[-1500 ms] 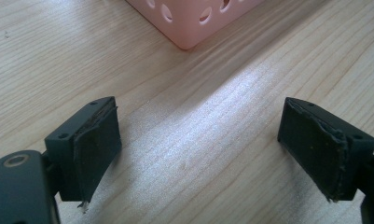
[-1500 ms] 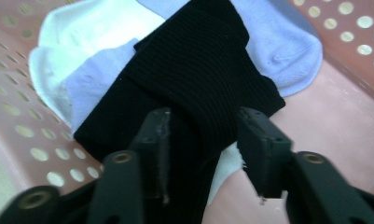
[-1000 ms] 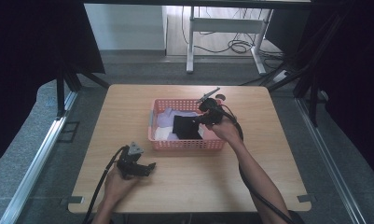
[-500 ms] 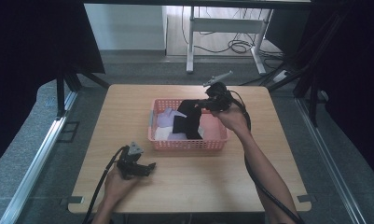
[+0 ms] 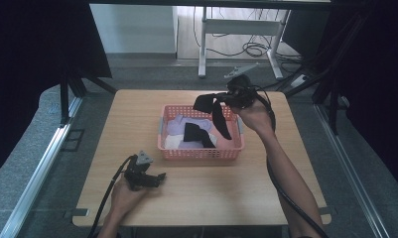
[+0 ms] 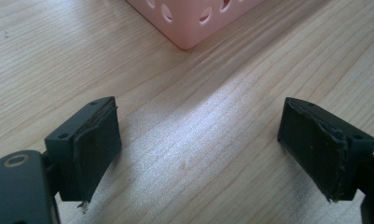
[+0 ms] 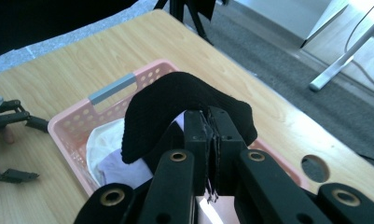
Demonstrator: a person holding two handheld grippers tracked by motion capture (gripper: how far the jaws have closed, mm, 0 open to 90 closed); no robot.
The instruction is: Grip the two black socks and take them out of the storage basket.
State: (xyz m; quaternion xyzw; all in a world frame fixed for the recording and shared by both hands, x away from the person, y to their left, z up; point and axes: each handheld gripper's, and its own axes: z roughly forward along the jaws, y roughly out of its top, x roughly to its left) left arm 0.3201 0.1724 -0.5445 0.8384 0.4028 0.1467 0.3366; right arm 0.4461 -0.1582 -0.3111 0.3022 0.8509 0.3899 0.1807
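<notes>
Black sock (image 5: 217, 110): soft, light, limp; pinched mid-length in closed right gripper (image 5: 234, 98) above basket (image 5: 201, 153); left gripper (image 5: 154, 177) open, empty.

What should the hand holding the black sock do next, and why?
Probably carry it sideways, clear of the pink basket, then lower it onto the table. The right tool is shut on the black sock, which dangles above the basket with other clothes beneath.
</notes>
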